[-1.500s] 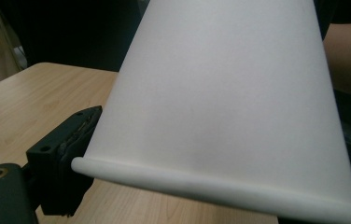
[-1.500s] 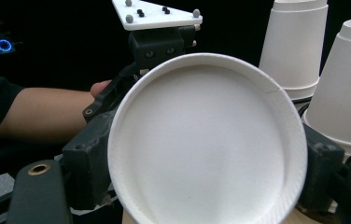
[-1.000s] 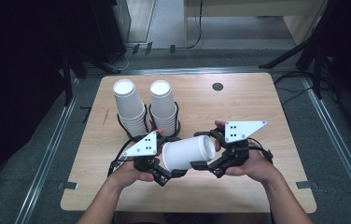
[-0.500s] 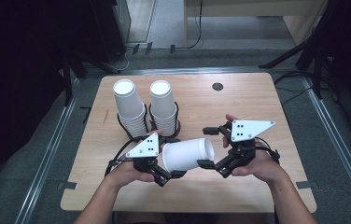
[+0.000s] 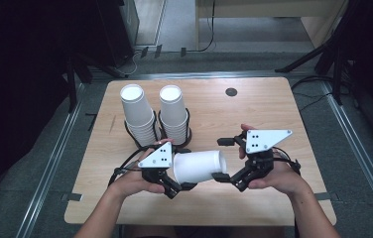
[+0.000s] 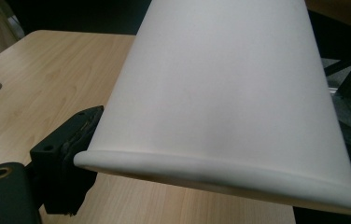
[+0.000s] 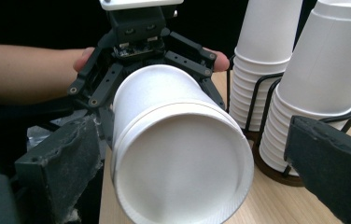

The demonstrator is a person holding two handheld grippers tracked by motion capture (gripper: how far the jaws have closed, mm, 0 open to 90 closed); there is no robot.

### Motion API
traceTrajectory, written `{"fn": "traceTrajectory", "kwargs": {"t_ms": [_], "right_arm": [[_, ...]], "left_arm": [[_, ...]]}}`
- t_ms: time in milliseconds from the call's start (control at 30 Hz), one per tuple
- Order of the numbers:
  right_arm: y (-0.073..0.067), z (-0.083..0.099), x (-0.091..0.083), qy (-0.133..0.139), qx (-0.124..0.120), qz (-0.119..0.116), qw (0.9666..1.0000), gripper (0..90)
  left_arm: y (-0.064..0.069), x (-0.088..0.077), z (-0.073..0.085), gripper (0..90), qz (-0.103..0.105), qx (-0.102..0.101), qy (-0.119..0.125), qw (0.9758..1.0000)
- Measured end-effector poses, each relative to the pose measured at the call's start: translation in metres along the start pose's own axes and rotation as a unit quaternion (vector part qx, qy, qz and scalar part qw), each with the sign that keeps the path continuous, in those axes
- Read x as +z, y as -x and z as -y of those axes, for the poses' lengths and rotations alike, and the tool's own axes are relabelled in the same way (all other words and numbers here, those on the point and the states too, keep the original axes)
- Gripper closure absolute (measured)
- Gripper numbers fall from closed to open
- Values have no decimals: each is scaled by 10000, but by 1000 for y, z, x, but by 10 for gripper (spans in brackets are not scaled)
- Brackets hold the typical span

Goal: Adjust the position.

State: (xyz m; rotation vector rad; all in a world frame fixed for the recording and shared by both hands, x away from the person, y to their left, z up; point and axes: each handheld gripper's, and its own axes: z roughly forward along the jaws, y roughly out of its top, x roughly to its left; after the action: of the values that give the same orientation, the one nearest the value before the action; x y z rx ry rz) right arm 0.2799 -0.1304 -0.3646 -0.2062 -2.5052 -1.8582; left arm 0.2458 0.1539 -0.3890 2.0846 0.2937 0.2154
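On the left of the table (image 5: 274,94), two stacks of paper cups (image 5: 137,114) are standing upside down in black wire holders (image 5: 187,130), side by side and well back from the hands. Just in front of them, the left gripper (image 5: 177,184) is holding a single white cup (image 5: 199,166) on its side above the wood, jaws clamped on the rim end, with the closed base pointing toward the other hand. In the left gripper view the rim (image 6: 220,170) is sitting against one black jaw pad. To the right, the right gripper (image 5: 221,158) is waiting with its jaws spread wide; they have just been opening, and in the right gripper view the cup's base (image 7: 183,170) is lying between the two pads (image 7: 332,163) without either one pressing on it.

The risk here seems to be the one-sided hold: gripped only at the thin rim, the cup may be tilting or buckling, and a harder squeeze could be crushing it. If the right jaws are closing off-centre, they could be knocking it loose, or swinging it into the near stacks.
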Motion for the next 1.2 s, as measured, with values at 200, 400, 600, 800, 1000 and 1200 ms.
{"fn": "traceTrajectory", "kwargs": {"t_ms": [200,400,600,800,1000,1200], "right_arm": [[0,2,3,-193,-37,38,9998,42],[-1,4,7,-390,-71,3,9992,42],[-2,8,13,-658,-104,-58,9978,42],[-4,10,18,-839,-152,-91,9963,66],[-5,10,20,-849,-158,-109,9962,131],[-6,12,25,-966,-216,-137,9950,136]], "left_arm": [[0,1,-1,68,-8,162,-359,9992],[0,3,-2,68,-4,276,-582,9979],[1,5,-4,68,-59,397,-760,9963],[1,4,-6,68,-103,459,-836,9954],[1,6,-5,68,-143,542,-960,9938],[2,7,-5,68,-158,563,-996,9933]]}}
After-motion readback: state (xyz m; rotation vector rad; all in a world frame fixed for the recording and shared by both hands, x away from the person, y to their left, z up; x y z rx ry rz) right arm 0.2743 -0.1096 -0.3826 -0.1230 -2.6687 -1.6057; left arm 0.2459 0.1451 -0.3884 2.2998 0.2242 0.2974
